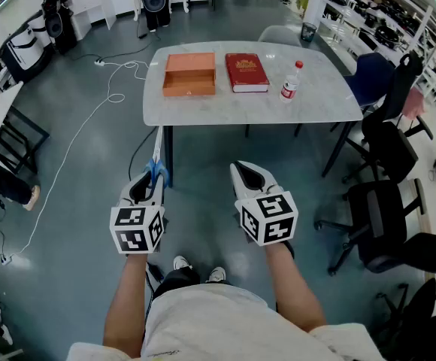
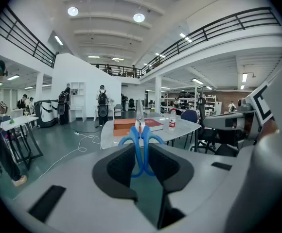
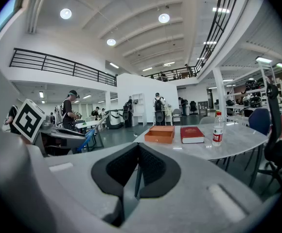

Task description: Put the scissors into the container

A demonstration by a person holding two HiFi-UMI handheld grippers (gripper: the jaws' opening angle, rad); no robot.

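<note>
Blue-handled scissors (image 1: 156, 168) are clamped by the handles in my left gripper (image 1: 154, 177), blades pointing ahead toward the table. In the left gripper view the scissors (image 2: 140, 142) stand upright between the pads, with the left gripper (image 2: 142, 165) shut on them. The container, an open orange box (image 1: 189, 74), lies on the far left part of the marble table (image 1: 225, 104), well ahead of both grippers. It also shows as the orange box (image 2: 124, 126) and the orange box (image 3: 160, 134). My right gripper (image 1: 249, 177) is shut with nothing in it; the right gripper (image 3: 137, 171) has its pads together.
A red book (image 1: 246, 71) lies next to the box and a water bottle (image 1: 291, 81) stands right of the book. Black office chairs (image 1: 387, 209) crowd the right side. A white cable (image 1: 90, 119) runs over the floor at left. A person's legs and shoes (image 1: 199, 273) are below.
</note>
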